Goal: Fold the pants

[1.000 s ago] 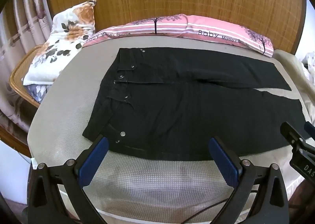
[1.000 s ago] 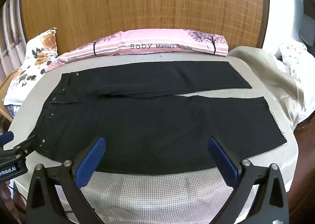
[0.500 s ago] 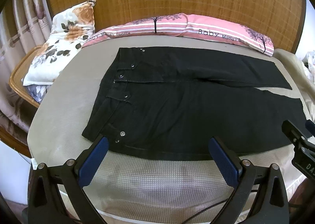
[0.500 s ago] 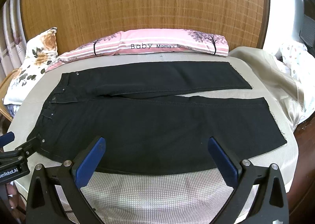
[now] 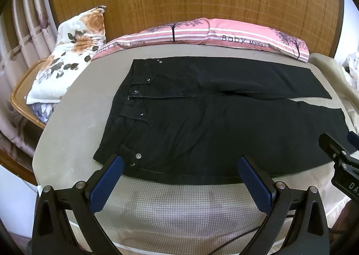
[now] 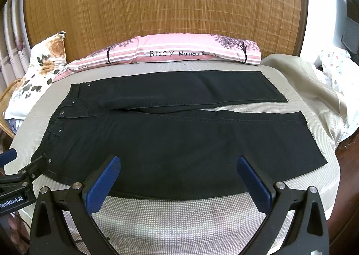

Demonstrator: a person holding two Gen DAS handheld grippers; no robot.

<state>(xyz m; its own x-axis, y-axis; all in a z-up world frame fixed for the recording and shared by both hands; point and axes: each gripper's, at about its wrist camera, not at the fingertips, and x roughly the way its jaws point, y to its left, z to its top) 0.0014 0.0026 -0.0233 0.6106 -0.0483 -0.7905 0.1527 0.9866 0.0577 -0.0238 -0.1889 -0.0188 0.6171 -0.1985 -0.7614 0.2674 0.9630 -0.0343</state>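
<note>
Black pants (image 5: pixel 213 120) lie flat on the bed, waistband to the left, both legs running right; they also show in the right wrist view (image 6: pixel 170 134). My left gripper (image 5: pixel 179 178) is open and empty, hovering over the near edge of the pants by the waist. My right gripper (image 6: pixel 179 178) is open and empty above the near edge of the near leg. Each gripper shows at the edge of the other's view: the right gripper (image 5: pixel 338 160) and the left gripper (image 6: pixel 20 176).
A grey checked bed sheet (image 5: pixel 179 205) covers the bed. A pink striped pillow (image 6: pixel 179 51) and a floral pillow (image 5: pixel 74 53) lie at the back against a woven headboard (image 6: pixel 157 4). A beige blanket (image 6: pixel 314 89) is bunched at the right. A rattan chair (image 5: pixel 24 89) stands left.
Both grippers have drifted slightly; the views shifted a little, and the pants have not moved.
</note>
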